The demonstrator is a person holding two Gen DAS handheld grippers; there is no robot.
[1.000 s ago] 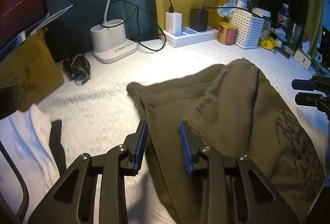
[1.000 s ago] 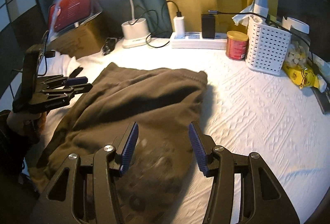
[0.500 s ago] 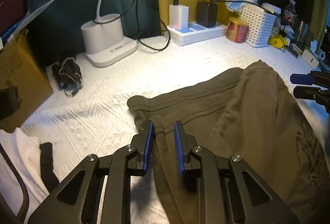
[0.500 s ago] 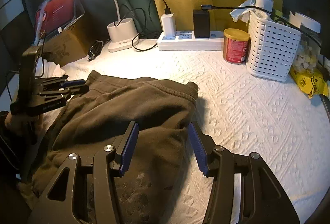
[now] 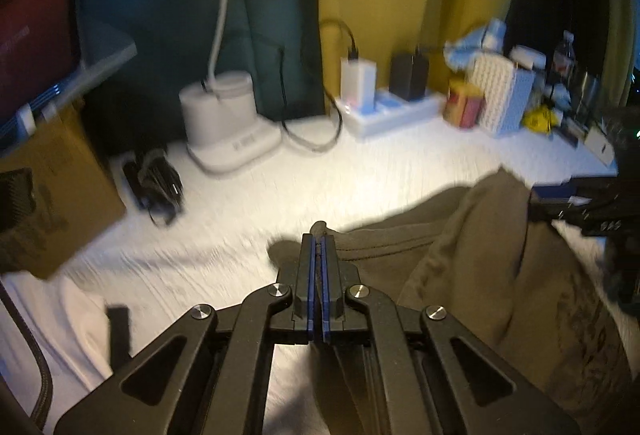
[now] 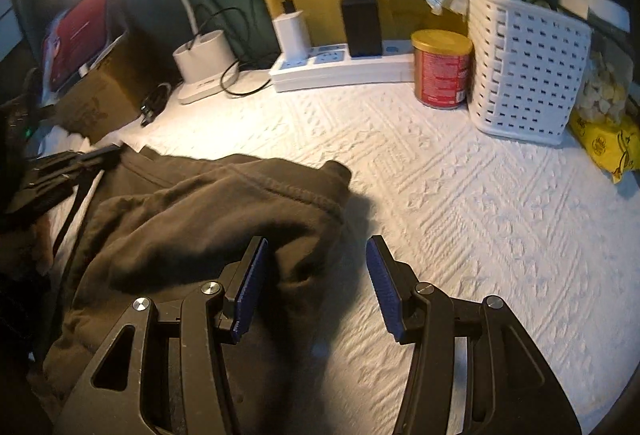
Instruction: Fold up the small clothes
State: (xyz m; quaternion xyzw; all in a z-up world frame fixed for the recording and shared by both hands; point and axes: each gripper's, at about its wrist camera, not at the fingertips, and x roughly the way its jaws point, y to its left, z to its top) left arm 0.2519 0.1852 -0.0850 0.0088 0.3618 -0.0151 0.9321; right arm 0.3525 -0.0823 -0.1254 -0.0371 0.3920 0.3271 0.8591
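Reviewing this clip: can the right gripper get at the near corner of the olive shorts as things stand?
Probably yes. The right gripper has its jaws wide open just above the shorts, with nothing between them and the cloth. The left gripper is shut on the far corner, well clear.

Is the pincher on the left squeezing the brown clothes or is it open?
Squeezing. The left gripper has its blue pads pressed together on an edge of the brown garment, with a bit of cloth poking out past the tips.

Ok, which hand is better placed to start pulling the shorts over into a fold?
Left. The left gripper is already shut on the shorts at their edge; the right gripper is open above them, holding nothing.
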